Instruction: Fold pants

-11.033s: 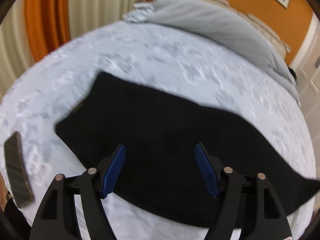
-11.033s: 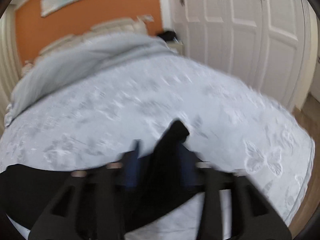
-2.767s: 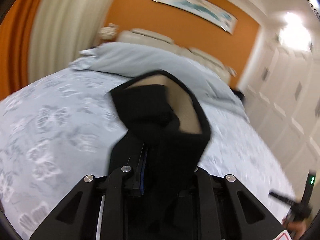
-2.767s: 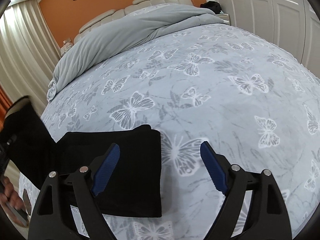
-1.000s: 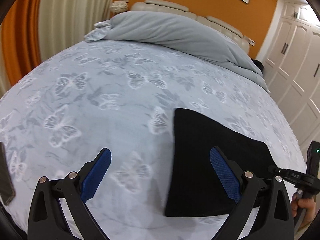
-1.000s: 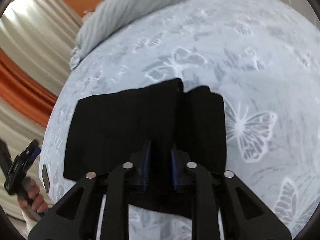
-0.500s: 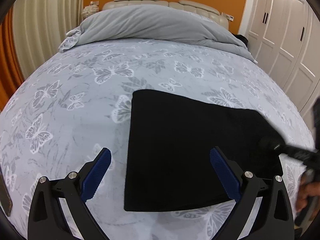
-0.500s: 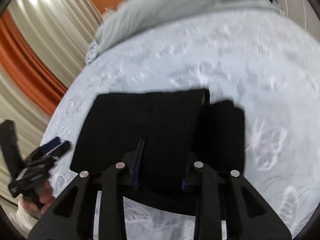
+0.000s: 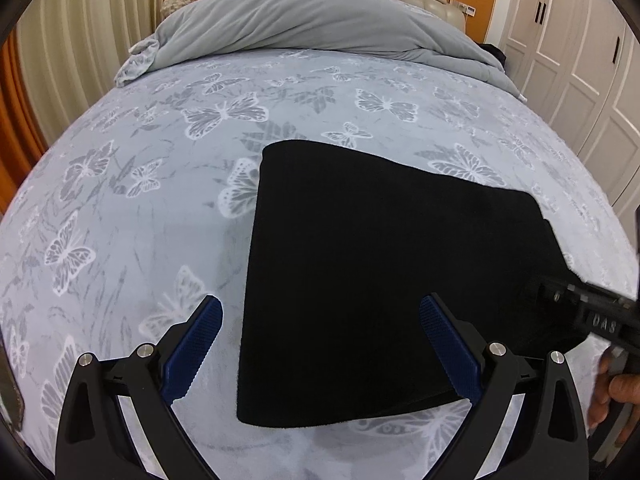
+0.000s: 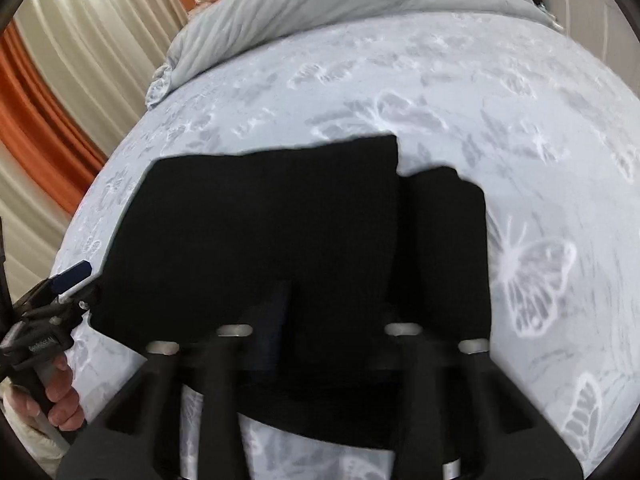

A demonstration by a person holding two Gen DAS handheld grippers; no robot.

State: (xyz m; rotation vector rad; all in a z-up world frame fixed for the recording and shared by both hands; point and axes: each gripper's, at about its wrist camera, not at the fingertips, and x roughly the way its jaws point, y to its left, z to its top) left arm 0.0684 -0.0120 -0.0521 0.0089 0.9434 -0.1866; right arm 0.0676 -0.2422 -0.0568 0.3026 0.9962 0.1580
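Two grippers: left gripper [image 9: 320, 344] spread, right gripper [image 10: 332, 320] pinching pants [image 9: 380, 264] on bedspread [image 9: 140, 200].

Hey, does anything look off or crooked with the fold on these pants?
Yes. In the right wrist view the pants aren't squared: the top layer stops short, so a lower strip sticks out on the right with a stepped far edge. Otherwise they lie flat on the bed.

Black pants [image 9: 380, 264] folded flat, layered, lying on bedspread [image 9: 140, 208].
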